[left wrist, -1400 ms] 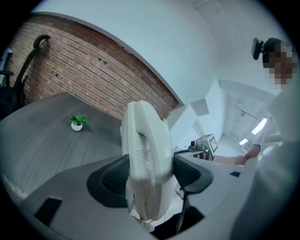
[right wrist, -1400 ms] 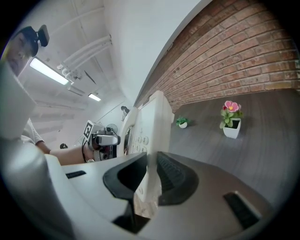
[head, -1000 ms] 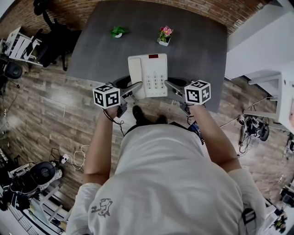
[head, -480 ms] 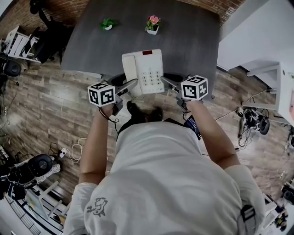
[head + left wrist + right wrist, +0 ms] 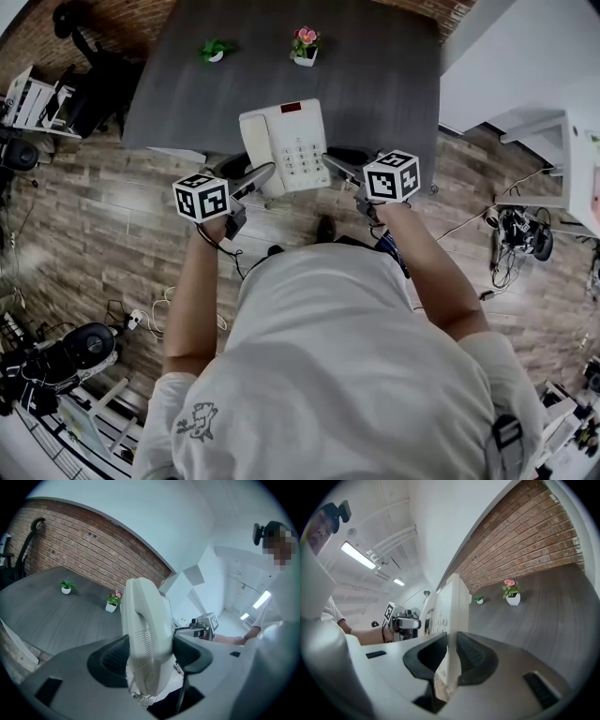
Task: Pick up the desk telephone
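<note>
The white desk telephone [image 5: 284, 142] hangs in the air over the near edge of the dark grey table [image 5: 375, 75], gripped from both sides. My left gripper [image 5: 262, 174] is shut on its handset side; in the left gripper view the handset [image 5: 147, 634] fills the gap between the pads. My right gripper [image 5: 331, 165] is shut on the thin right edge of the phone's body [image 5: 452, 606], beside the keypad. In each gripper view the other gripper shows beyond the phone.
A small green plant [image 5: 215, 50] and a pink flower pot [image 5: 304, 44] stand at the table's far side, before a brick wall. An office chair [image 5: 89, 80] is at the far left. Cables lie on the wooden floor, and white furniture [image 5: 562, 141] stands at the right.
Both grippers have carried the phone together back toward the person, from over the table to over its near edge. The grip on it is unchanged.
</note>
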`<state>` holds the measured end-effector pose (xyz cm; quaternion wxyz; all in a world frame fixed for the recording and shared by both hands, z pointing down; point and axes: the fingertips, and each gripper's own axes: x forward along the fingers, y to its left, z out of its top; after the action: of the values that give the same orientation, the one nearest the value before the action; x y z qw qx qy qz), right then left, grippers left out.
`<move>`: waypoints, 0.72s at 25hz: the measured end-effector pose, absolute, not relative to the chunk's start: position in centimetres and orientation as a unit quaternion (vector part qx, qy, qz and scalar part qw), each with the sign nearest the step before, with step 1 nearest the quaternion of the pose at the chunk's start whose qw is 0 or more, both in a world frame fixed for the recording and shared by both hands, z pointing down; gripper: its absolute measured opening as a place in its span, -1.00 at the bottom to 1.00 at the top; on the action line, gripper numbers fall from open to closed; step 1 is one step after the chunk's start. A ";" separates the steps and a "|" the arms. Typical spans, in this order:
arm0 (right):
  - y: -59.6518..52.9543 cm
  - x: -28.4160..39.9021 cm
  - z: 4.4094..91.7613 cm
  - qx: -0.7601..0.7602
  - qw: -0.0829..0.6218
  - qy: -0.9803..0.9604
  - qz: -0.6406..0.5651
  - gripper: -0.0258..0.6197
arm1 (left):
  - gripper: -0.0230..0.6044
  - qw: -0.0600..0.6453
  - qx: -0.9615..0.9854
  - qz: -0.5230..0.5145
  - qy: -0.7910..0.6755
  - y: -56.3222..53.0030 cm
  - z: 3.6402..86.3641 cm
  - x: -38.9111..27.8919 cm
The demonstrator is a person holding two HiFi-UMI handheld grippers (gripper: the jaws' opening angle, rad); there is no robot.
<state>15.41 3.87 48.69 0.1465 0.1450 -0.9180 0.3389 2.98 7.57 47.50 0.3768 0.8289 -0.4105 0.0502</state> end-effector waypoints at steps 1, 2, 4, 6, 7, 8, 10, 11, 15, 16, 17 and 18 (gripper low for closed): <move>4.2 15.1 48.4 0.146 0.145 -0.919 0.336 -0.71 | 0.05 0.377 0.829 0.048 -0.410 7.9 47.3 2.6; 4.5 14.7 48.1 0.148 0.143 -0.920 0.334 -0.71 | 0.05 0.377 0.829 0.046 -0.410 8.3 47.2 2.2; 5.4 13.9 47.6 0.150 0.141 -0.921 0.330 -0.71 | 0.05 0.376 0.830 0.042 -0.409 9.1 46.8 1.4; 6.2 13.2 47.2 0.152 0.139 -0.922 0.327 -0.71 | 0.05 0.373 0.833 0.043 -0.407 9.9 46.4 0.7; 6.5 12.8 47.0 0.153 0.138 -0.923 0.325 -0.71 | 0.05 0.370 0.834 0.044 -0.406 10.2 46.2 0.3; 6.9 12.5 46.8 0.155 0.137 -0.923 0.324 -0.71 | 0.05 0.369 0.835 0.044 -0.406 10.5 46.0 -0.1; 7.7 11.7 46.6 0.157 0.136 -0.923 0.323 -0.71 | 0.05 0.366 0.837 0.045 -0.405 11.2 45.7 -0.8; 8.1 11.3 46.5 0.158 0.136 -0.924 0.322 -0.71 | 0.05 0.364 0.838 0.046 -0.404 11.6 45.5 -1.2; 10.3 9.9 46.0 0.157 0.133 -0.926 0.316 -0.71 | 0.05 0.361 0.839 0.043 -0.404 13.9 45.2 -2.6; 10.9 9.5 45.9 0.157 0.133 -0.927 0.314 -0.71 | 0.05 0.361 0.839 0.041 -0.405 14.5 45.2 -3.0; 11.5 9.0 45.8 0.156 0.134 -0.928 0.312 -0.71 | 0.05 0.361 0.839 0.040 -0.405 15.2 45.2 -3.5; 12.3 8.5 45.7 0.156 0.136 -0.928 0.309 -0.71 | 0.05 0.361 0.839 0.038 -0.406 15.9 45.1 -4.0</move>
<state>8.49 12.28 45.75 0.1360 0.1560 -0.9283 0.3089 -4.01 15.92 45.13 0.3610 0.8387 -0.4059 0.0381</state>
